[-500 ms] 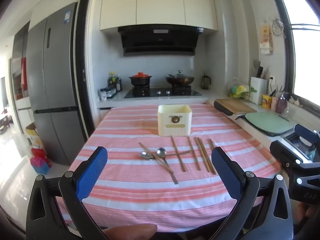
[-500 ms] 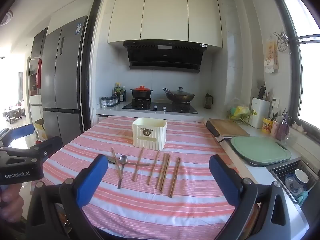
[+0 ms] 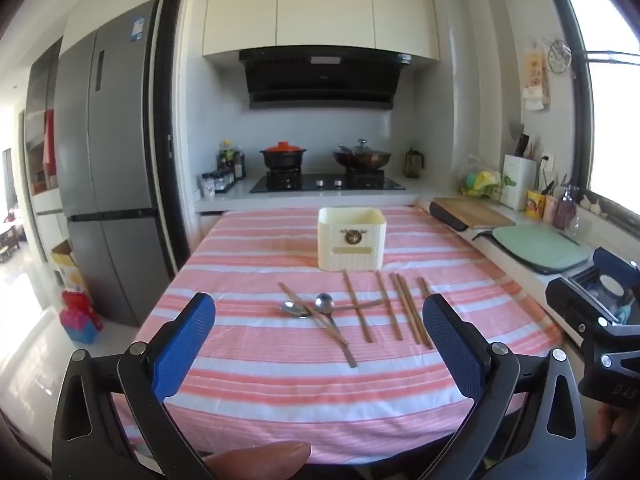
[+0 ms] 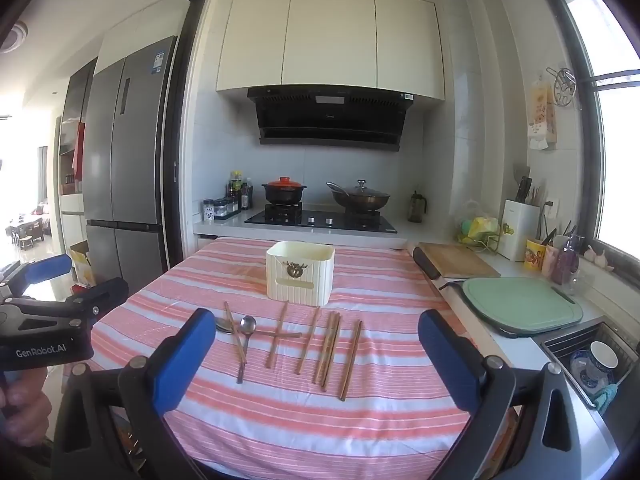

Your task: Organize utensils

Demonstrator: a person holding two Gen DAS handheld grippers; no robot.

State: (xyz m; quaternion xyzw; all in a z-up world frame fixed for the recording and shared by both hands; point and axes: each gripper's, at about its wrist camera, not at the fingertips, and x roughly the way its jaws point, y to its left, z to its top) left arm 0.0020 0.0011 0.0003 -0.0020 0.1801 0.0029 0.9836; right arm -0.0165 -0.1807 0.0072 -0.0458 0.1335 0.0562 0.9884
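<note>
None of the utensils is put away yet: wooden chopsticks (image 4: 329, 347) and two metal spoons (image 4: 245, 334) lie scattered on the striped tablecloth (image 4: 280, 420) before the cream holder (image 4: 300, 274), while left gripper (image 3: 318, 350) and right gripper (image 4: 316, 358) hover wide apart, empty.

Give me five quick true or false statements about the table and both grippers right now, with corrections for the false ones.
1. The cream utensil box stands upright on the striped tablecloth. True.
2. The left gripper holds a chopstick. False: it is open and holds nothing.
3. Two metal spoons lie among the chopsticks. True.
4. The chopsticks are already inside the box. False: they lie on the cloth in front of it.
5. The right gripper is shut. False: it is open, its jaws spread wide.
</note>
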